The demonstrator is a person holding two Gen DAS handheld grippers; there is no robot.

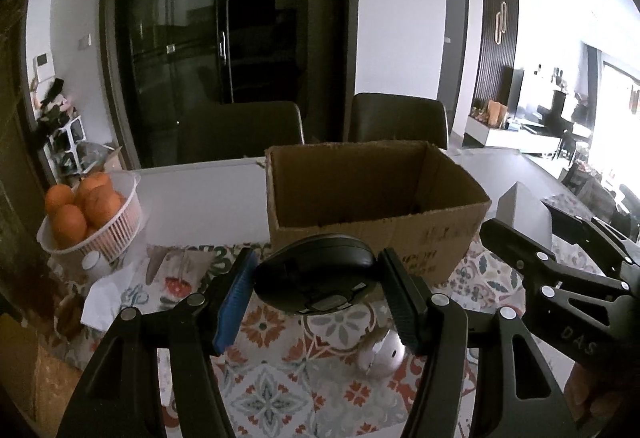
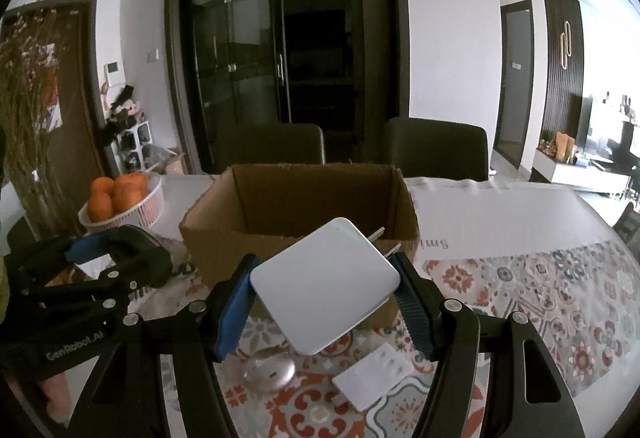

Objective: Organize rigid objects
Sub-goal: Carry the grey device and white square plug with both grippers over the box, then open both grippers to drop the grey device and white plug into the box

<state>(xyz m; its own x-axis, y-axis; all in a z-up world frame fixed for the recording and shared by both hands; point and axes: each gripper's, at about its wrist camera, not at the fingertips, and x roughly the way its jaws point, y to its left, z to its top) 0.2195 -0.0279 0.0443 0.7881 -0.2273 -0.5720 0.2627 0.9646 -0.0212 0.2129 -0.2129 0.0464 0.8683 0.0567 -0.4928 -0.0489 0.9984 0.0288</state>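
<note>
My left gripper [image 1: 316,278] is shut on a black computer mouse [image 1: 316,278] and holds it above the patterned tablecloth, just in front of the open cardboard box [image 1: 376,197]. My right gripper [image 2: 324,286] is shut on a white square plug adapter [image 2: 324,286] with two metal prongs, tilted, in front of the same box [image 2: 300,205]. The box interior looks empty from here. The right gripper shows at the right edge of the left wrist view [image 1: 560,270]; the left gripper shows at the left of the right wrist view [image 2: 100,270].
A silver round object [image 2: 270,372] and a flat white rectangular piece [image 2: 372,374] lie on the cloth below my grippers. A white basket of oranges [image 1: 116,226] stands at the left. Two dark chairs [image 1: 400,117] stand behind the table.
</note>
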